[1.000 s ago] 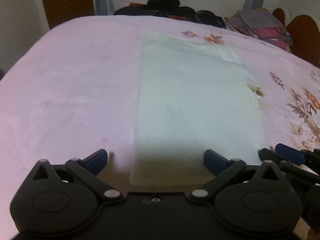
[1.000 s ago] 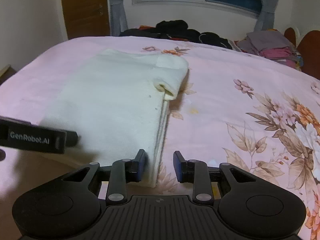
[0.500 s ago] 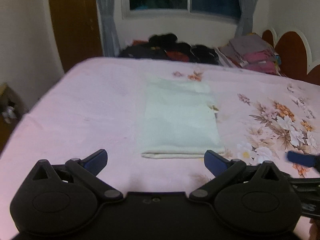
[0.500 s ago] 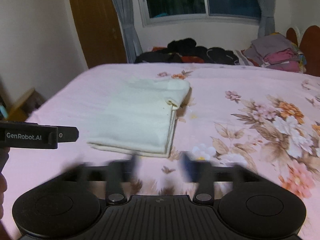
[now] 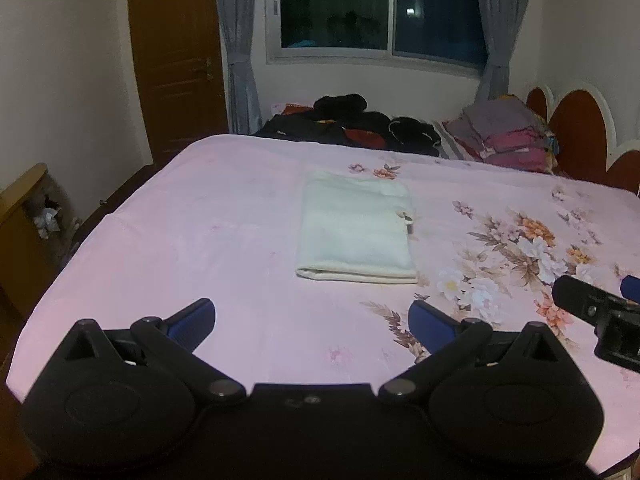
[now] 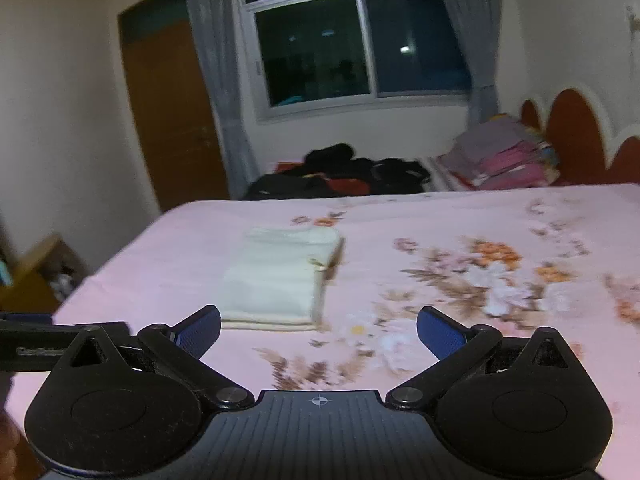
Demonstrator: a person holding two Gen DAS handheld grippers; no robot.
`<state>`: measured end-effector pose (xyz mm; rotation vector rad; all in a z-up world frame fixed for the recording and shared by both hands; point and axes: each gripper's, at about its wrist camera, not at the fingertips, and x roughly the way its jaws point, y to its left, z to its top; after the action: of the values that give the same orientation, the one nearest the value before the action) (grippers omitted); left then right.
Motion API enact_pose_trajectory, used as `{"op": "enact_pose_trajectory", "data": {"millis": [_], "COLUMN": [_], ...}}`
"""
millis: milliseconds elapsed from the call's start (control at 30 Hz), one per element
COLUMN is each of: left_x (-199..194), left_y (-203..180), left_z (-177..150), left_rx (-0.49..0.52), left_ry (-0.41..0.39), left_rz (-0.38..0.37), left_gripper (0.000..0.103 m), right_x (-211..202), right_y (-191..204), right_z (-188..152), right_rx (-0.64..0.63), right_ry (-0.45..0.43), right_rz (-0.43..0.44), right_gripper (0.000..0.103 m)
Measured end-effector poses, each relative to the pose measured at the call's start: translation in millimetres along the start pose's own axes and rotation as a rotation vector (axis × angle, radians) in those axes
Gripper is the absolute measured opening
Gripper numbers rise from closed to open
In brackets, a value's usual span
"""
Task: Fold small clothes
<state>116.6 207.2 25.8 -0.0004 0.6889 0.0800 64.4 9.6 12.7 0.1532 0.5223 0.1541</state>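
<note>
A home bedroom. A wide bed with a pink floral bedsheet (image 5: pixel 208 216) fills the middle; at three o'clock stands a scalloped red-brown and white headboard (image 5: pixel 576 136). At twelve o'clock, a dark sliding window (image 5: pixel 380 8) hangs between grey curtains (image 5: pixel 236 52), with heaped dark clothes (image 5: pixel 352 120) and a stack of folded grey and pink garments (image 5: pixel 504 136) below. A brown panelled wooden door (image 5: pixel 176 60) stands at eleven o'clock.

Right gripper (image 6: pixel 319 330) spread wide — folded white cloth (image 6: pixel 276 280) lies beyond.
</note>
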Motion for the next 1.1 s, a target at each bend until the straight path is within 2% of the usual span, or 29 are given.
{"op": "enact_pose_trajectory", "data": {"millis": [400,1100], "left_x": [-29,-36], "left_y": [5,10], "left_z": [-11,-13], "left_rx": [-0.036,-0.046], "left_ry": [-0.011,-0.008], "left_rz": [0.019,0.023], "left_gripper": [0.103,0.103], "right_x": [-43,-46], "right_y": [8,11], "right_z": [-4,-5], "right_rx": [-0.028,-0.050], "right_ry": [-0.060,-0.073], "right_rz": [-0.002,-0.008], "right_gripper": [0.103,0.103]}}
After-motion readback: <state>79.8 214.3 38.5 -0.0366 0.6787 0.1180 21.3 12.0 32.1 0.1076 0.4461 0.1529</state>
